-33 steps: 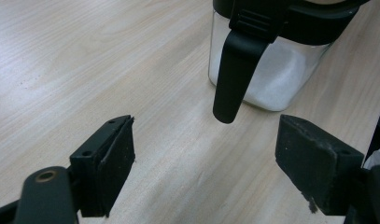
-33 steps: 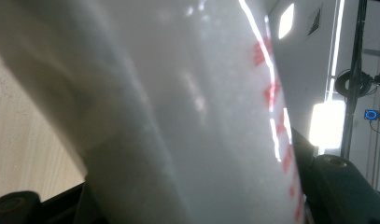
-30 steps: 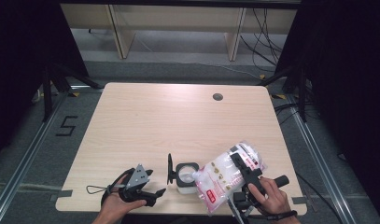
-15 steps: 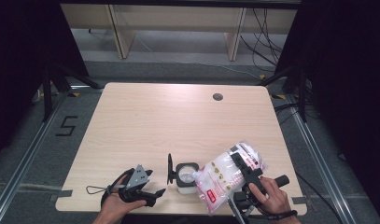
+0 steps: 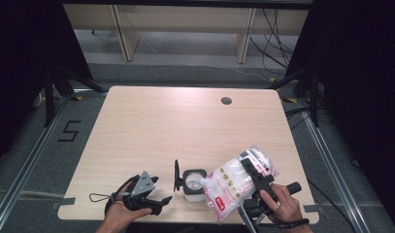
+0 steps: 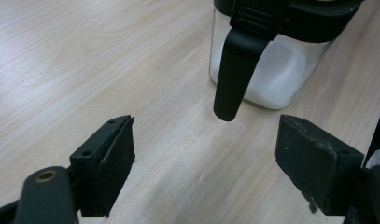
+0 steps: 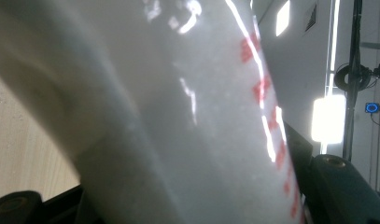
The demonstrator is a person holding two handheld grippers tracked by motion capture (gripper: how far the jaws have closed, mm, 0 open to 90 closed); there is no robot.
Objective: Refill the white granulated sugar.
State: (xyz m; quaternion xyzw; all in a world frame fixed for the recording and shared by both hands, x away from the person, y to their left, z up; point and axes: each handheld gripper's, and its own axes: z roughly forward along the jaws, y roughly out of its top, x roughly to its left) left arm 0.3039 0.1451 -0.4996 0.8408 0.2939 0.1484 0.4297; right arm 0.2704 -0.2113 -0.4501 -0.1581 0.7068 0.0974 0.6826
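Bag (image 5: 236, 187) tilted over open jar (image 5: 193, 183) near surface (image 5: 185, 126) front edge, so we pour; right hand-held gripper (image 5: 253, 175) pinches bag. Left hand-held gripper (image 5: 156, 191) spread, empty, beside jar.

A white bag (image 7: 178, 116) with red print sits clamped between the black jaws, tabletop (image 7: 19, 140) behind

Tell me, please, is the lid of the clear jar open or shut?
Open. The jar has its black lid flipped up at its left side, and the bag in the right gripper tilts toward its uncovered mouth.
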